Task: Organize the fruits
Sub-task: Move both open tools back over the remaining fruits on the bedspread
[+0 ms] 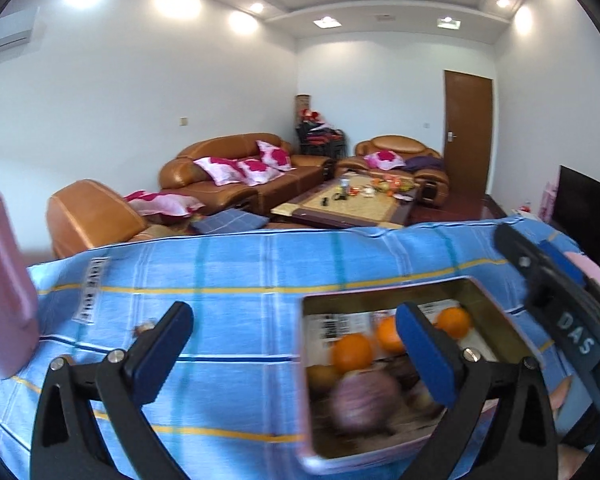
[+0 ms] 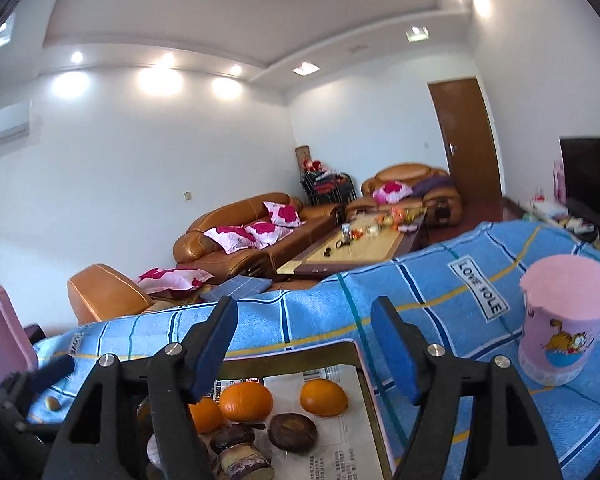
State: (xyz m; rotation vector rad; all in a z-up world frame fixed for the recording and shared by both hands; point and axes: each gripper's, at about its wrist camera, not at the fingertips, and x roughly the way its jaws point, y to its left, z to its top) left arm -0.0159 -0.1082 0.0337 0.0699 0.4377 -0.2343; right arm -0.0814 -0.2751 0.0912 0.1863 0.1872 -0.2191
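Left gripper (image 1: pixel 296 344) spread wide, right gripper (image 2: pixel 304 344) partly parted, both empty above the tin box (image 2: pixel 364 364) of oranges (image 2: pixel 246 402) and dark fruits (image 2: pixel 292 432) on the blue plaid cloth (image 1: pixel 220 272). Beyond the box, brown sofas (image 1: pixel 236 172) and a coffee table (image 1: pixel 348 204). Only in the right wrist view: pink cartoon cup (image 2: pixel 564 320), right of the box.

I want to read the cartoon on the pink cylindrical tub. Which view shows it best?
The right wrist view: the pink cylindrical tub stands whole and sharp on the blue checked cloth. The left wrist view shows only its pink edge, behind the right gripper.
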